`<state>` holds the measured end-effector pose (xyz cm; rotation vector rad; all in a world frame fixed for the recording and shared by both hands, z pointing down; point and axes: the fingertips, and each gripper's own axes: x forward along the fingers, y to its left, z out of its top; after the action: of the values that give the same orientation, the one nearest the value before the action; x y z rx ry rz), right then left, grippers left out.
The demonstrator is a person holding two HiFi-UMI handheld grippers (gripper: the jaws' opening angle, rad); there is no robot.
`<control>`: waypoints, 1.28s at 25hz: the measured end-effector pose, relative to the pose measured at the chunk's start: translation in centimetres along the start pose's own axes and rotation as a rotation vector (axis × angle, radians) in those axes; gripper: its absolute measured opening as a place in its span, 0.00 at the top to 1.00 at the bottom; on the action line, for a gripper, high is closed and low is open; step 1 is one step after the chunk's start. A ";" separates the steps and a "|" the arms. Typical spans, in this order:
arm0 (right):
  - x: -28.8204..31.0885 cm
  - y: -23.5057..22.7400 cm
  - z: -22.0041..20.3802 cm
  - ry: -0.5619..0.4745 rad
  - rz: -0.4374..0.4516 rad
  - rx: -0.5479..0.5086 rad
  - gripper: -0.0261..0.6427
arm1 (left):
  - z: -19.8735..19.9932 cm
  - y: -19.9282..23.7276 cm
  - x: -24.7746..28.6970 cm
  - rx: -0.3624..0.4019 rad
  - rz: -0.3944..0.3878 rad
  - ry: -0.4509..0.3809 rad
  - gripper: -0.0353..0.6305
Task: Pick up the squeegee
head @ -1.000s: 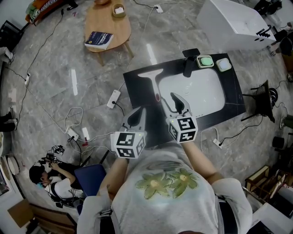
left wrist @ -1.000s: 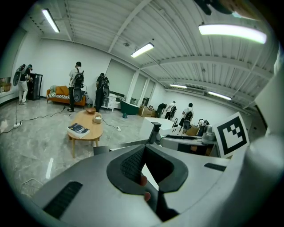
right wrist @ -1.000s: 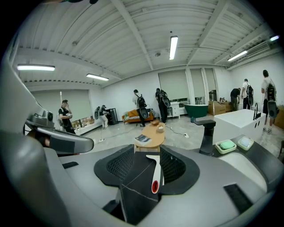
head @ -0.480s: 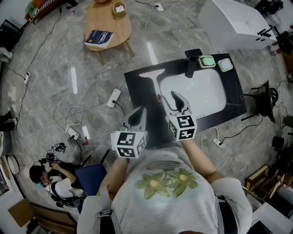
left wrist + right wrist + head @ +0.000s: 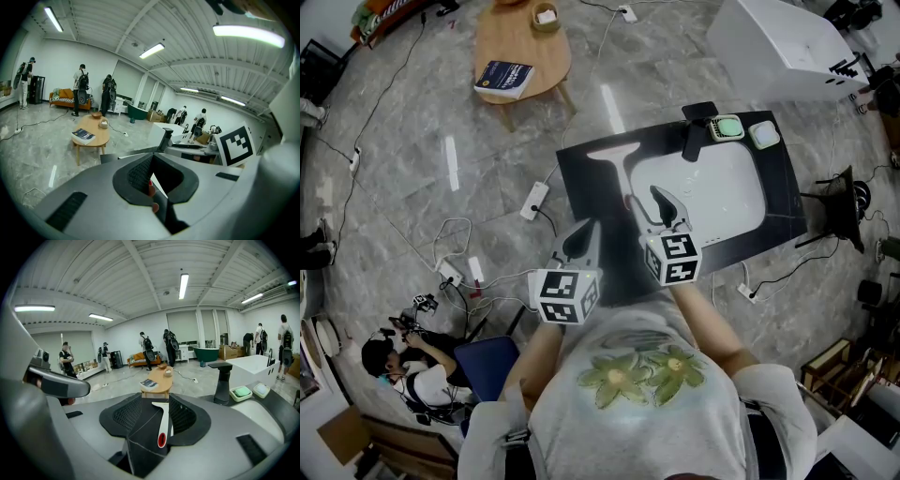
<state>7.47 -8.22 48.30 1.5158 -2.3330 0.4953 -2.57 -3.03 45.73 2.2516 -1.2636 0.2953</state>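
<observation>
The white squeegee (image 5: pixel 616 167) lies flat on the black counter (image 5: pixel 581 187), left of the sink, blade at the far end and a red mark near its handle end. My right gripper (image 5: pixel 666 208) is open, just right of the handle end and short of it. In the right gripper view the squeegee (image 5: pixel 165 420) shows through the gap of my right gripper (image 5: pixel 155 416), untouched by the pads. My left gripper (image 5: pixel 584 239) hovers open at the counter's near edge. The left gripper (image 5: pixel 158 178) has only a red and white sliver in its gap.
A white sink (image 5: pixel 703 183) fills the counter's right half, with a black faucet (image 5: pixel 692 131), a green soap dish (image 5: pixel 727 127) and a white dish (image 5: pixel 759 133) behind it. A wooden table (image 5: pixel 534 66) holds a book. Cables and power strips (image 5: pixel 533 201) cross the floor.
The right gripper has crept a little forward toward the squeegee's handle. The left gripper and the squeegee stay where they were.
</observation>
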 end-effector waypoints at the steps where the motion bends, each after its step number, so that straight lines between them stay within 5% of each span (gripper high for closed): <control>1: 0.1 0.0 0.0 0.001 0.000 0.000 0.73 | 0.0 0.0 0.0 0.000 0.000 0.001 0.93; 32: 4.1 0.4 -0.7 0.048 0.019 0.014 0.73 | 0.2 2.1 1.0 -0.020 0.012 0.020 0.93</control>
<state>5.58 -11.14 50.68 1.4722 -2.3142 0.5482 -3.74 -4.73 46.76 2.2196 -1.2653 0.3078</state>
